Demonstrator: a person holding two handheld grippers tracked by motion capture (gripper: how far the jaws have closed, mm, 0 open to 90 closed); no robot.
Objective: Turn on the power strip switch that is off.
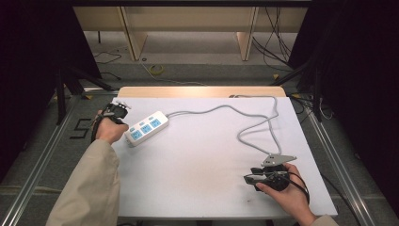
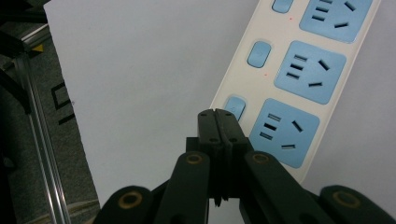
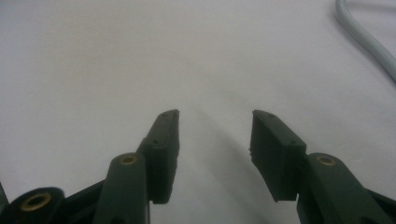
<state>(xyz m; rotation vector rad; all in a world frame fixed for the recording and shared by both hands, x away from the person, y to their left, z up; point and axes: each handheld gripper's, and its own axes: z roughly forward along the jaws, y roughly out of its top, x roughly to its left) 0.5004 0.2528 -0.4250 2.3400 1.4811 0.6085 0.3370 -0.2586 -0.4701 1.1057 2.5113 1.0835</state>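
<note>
Showing a power strip (image 1: 146, 128) at the far-left part of the white worktop (image 1: 197, 179), lying flat and skewed, three blue sockets (image 2: 310, 71) facing up, each with a small blue switch (image 2: 259, 53) alongside. Grey cord (image 1: 244, 120) running from its far end across the worktop, looping toward the right side. Left gripper (image 2: 216, 113) poised at the near end of the strip, jaws pressed together with nothing between them, tips just above or touching the nearest switch (image 2: 235, 107); contact cannot be told. Right gripper (image 3: 215, 122) low over bare worktop near the right front, jaws held moderately apart and empty, well apart from the strip, a bend of cord just beyond. Likely handling: rigid plastic body, light, smooth and somewhat slippery, prone to sliding or pivoting under a sideways push; cord limp yet springy, apt to drag. Best hold judged across the narrow width of the body, on the long edges; switches suited to a press from closed tips, straight down.
</note>
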